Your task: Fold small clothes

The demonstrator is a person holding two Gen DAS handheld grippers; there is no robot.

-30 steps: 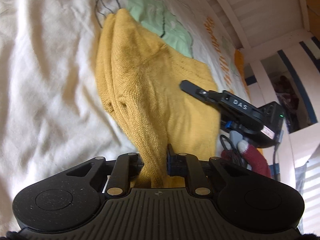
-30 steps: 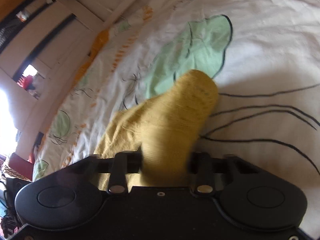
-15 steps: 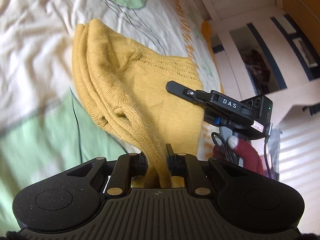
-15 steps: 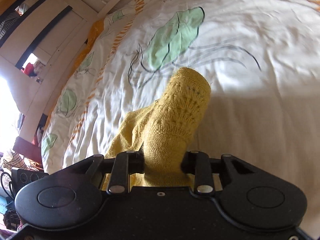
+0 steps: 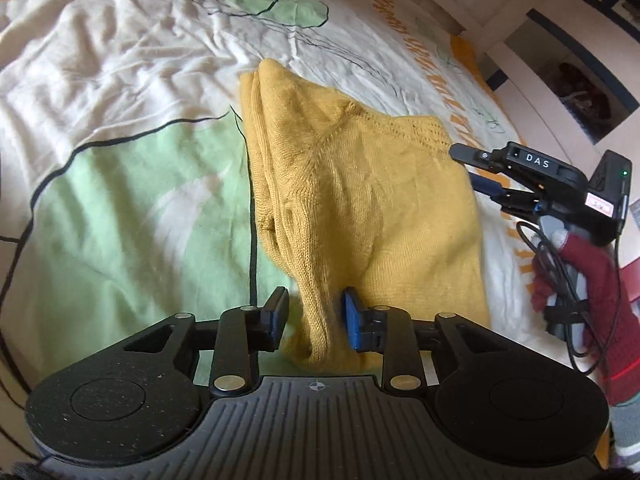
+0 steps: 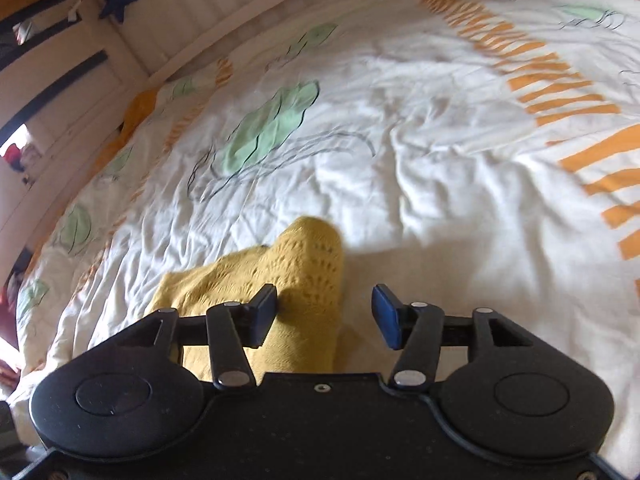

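Note:
A small mustard-yellow knitted sweater (image 5: 360,184) lies folded on the bed cover. In the left wrist view my left gripper (image 5: 316,312) stands open around the sweater's near fold, which lies loose between the jaws. My right gripper (image 5: 476,172) shows at the sweater's far right edge, held by a hand in a red glove (image 5: 592,280). In the right wrist view my right gripper (image 6: 324,312) is open; the sweater's lacy edge (image 6: 296,276) lies against the left finger (image 6: 262,312), with bare sheet by the right finger.
The bed cover (image 5: 120,200) is white and wrinkled, with green leaf prints and orange stripes (image 6: 560,80). A white wooden bed frame and wall (image 6: 180,4) run along the far side. A cable (image 5: 560,280) hangs from the right gripper.
Both grippers have opened and let go of the sweater, which now rests on the bed. The sweater has come down from being held up, and both grippers have drawn back a little.

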